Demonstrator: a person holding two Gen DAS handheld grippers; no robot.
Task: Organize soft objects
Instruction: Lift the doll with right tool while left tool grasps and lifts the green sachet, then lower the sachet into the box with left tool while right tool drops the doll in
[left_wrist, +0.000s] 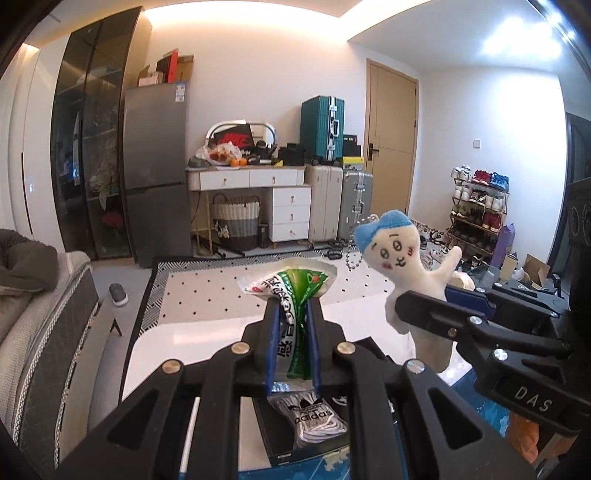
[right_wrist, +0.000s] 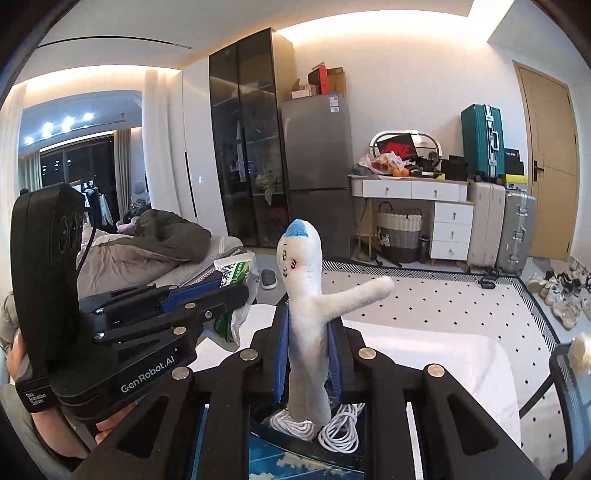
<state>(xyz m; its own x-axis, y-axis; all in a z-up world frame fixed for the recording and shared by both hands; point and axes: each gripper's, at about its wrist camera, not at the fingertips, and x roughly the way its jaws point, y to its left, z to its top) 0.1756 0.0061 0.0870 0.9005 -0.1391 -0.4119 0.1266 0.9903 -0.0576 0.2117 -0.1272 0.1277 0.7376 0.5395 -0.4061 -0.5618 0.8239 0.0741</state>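
Left gripper (left_wrist: 291, 314): clamped on a green-and-white packet (left_wrist: 291, 295), held above the white table (left_wrist: 207, 339).
Right gripper (right_wrist: 308, 332): clamped on a white plush doll (right_wrist: 306, 332) with a blue top, held upright.
Box (left_wrist: 288, 459): lies below the left gripper and holds a bagged Adidas item (left_wrist: 314, 417).
Cord (right_wrist: 332, 428): white coil lying under the doll.

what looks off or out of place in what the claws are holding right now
The green-and-white packet in the left claw is squeezed into a creased waist between the fingers, its top flaring out. The plush doll in the right claw stands upright, pinched at its body, one arm sticking sideways. Nothing looks spilled or torn.
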